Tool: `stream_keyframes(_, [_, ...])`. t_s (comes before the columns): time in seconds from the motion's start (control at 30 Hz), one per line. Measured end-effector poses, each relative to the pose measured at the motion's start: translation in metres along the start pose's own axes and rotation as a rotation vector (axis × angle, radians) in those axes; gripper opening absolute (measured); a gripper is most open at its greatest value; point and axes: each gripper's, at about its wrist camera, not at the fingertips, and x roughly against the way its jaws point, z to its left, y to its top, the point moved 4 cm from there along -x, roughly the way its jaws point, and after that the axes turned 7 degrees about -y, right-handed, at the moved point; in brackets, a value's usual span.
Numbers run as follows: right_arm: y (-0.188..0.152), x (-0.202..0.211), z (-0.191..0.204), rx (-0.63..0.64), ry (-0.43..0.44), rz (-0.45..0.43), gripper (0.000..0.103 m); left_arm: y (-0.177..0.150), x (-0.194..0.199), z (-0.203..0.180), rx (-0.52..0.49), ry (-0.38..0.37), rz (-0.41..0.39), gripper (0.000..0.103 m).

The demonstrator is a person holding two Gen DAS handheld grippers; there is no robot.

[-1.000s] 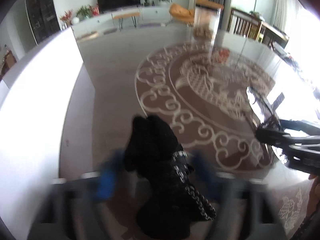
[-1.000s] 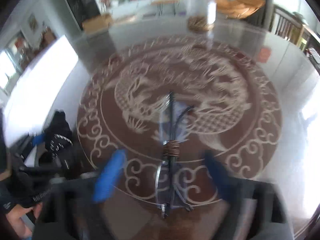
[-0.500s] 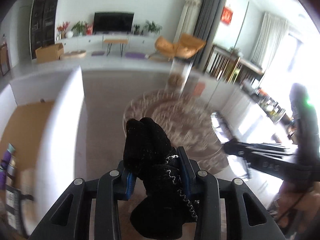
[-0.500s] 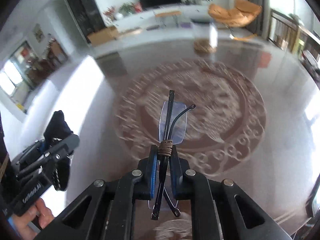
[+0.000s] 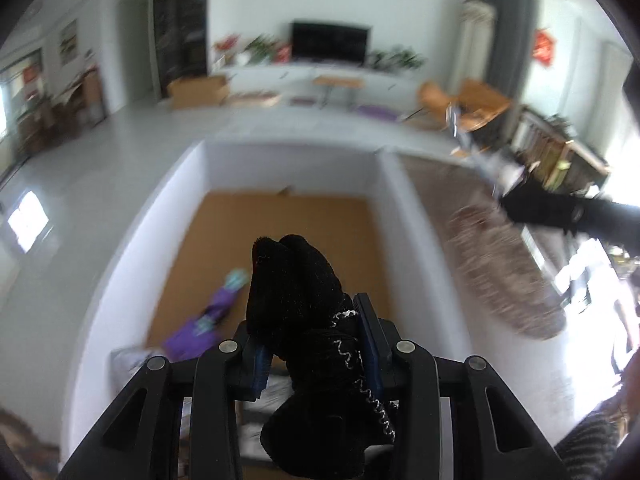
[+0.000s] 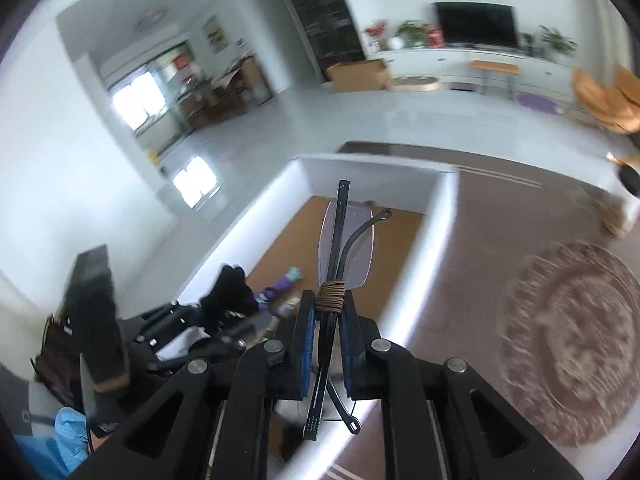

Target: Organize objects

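The left tool [image 5: 316,344] is clamped on a black sock [image 5: 296,280]; the right tool [image 6: 326,336] has just shut on folded glasses [image 6: 346,240]. A second ago both hung low over the patterned table [image 6: 572,336], the glasses lying loose between open pads. Now both are lifted over the white box [image 5: 384,184], where a purple thing [image 5: 200,328] lies. Dropping them in looks next

No text, label, brand or number can be read in either view. A red sign [image 5: 544,51] hangs on the far wall, and another red one [image 6: 181,61] sits by the window, but both are too blurred to make out.
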Motion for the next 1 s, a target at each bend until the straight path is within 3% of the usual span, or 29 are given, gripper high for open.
stream_keyframes(0.13, [0.001, -0.056, 0.022, 0.025, 0.0, 0.079, 0.013, -0.02, -0.017, 0.026, 0.02, 0.068, 0.085, 0.041])
stream_keyframes(0.23, [-0.005, -0.09, 0.033, 0.05, 0.006, 0.153, 0.015, -0.035, -0.019, 0.035, 0.029, 0.107, 0.118, 0.061])
stream_keyframes(0.3, [-0.011, -0.103, 0.039, 0.072, -0.016, 0.185, 0.034, -0.039, -0.016, 0.038, 0.036, 0.146, 0.115, 0.093])
stream_keyframes(0.33, [-0.013, -0.105, 0.041, 0.078, -0.025, 0.183, 0.058, -0.036, -0.017, 0.035, 0.039, 0.158, 0.109, 0.096])
stream_keyframes(0.37, [-0.013, -0.104, 0.04, 0.081, -0.034, 0.171, 0.074, -0.035, -0.016, 0.035, 0.044, 0.163, 0.104, 0.099])
stream_keyframes(0.5, [-0.01, -0.095, 0.034, 0.088, -0.062, 0.138, 0.077, -0.037, -0.007, 0.035, 0.073, 0.166, 0.087, 0.099])
stream_keyframes(0.67, [-0.005, -0.068, 0.031, 0.113, -0.123, 0.093, 0.086, -0.031, 0.019, 0.036, 0.08, 0.326, 0.046, 0.099])
stream_keyframes(0.73, [-0.006, -0.062, 0.031, 0.126, -0.14, 0.093, 0.086, -0.033, 0.028, 0.036, 0.09, 0.356, 0.05, 0.099])
stream_keyframes(0.9, [-0.012, -0.059, 0.039, 0.156, -0.169, 0.131, 0.086, -0.04, 0.034, 0.037, 0.16, 0.338, 0.085, 0.099])
stream_keyframes(1.0, [-0.015, -0.051, 0.042, 0.164, -0.19, 0.142, 0.086, -0.041, 0.033, 0.033, 0.139, 0.357, 0.123, 0.099])
